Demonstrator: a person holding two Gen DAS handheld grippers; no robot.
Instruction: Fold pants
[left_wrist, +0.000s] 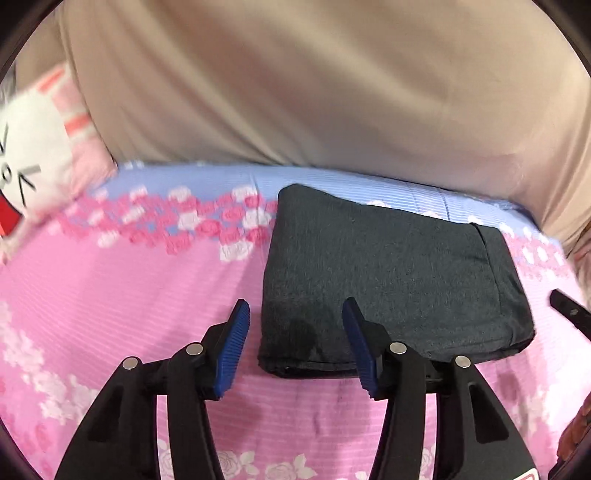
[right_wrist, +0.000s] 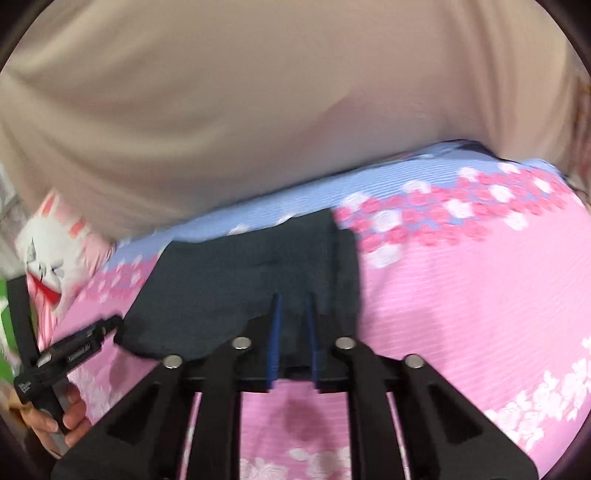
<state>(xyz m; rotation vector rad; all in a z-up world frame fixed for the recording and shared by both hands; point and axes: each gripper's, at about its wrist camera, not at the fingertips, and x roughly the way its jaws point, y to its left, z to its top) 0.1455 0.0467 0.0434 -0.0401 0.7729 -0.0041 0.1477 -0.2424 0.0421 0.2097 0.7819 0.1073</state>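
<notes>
A beige padded headboard (left_wrist: 295, 81) fills the whole background beyond both tongs, and below it a bed sheet (left_wrist: 110, 295), pink with a band of pink and white flowers and a pale blue striped strip at its far edge, spreads out beneath them. The pants (left_wrist: 388, 273), dark grey and folded into a compact thick rectangle, lie flat on the sheet directly ahead of the left tongs (left_wrist: 295, 317); their near left corner sits in the gap between the two blue pads, which stand about half apart and press on nothing, the left pad over bare sheet and the right pad above the cloth. In the right wrist view the same pants (right_wrist: 236, 280) lie ahead and slightly left of the right tongs (right_wrist: 293, 306), whose blue pads are drawn almost together over the near edge of the fabric; whether any cloth is pinched between them I cannot tell. A white and pink plush toy (left_wrist: 33, 162) with a drawn face rests far to the left of the left tongs, against the headboard. At the lower left of the right tongs, a hand (right_wrist: 59, 417) grips the black handle of the other tool
</notes>
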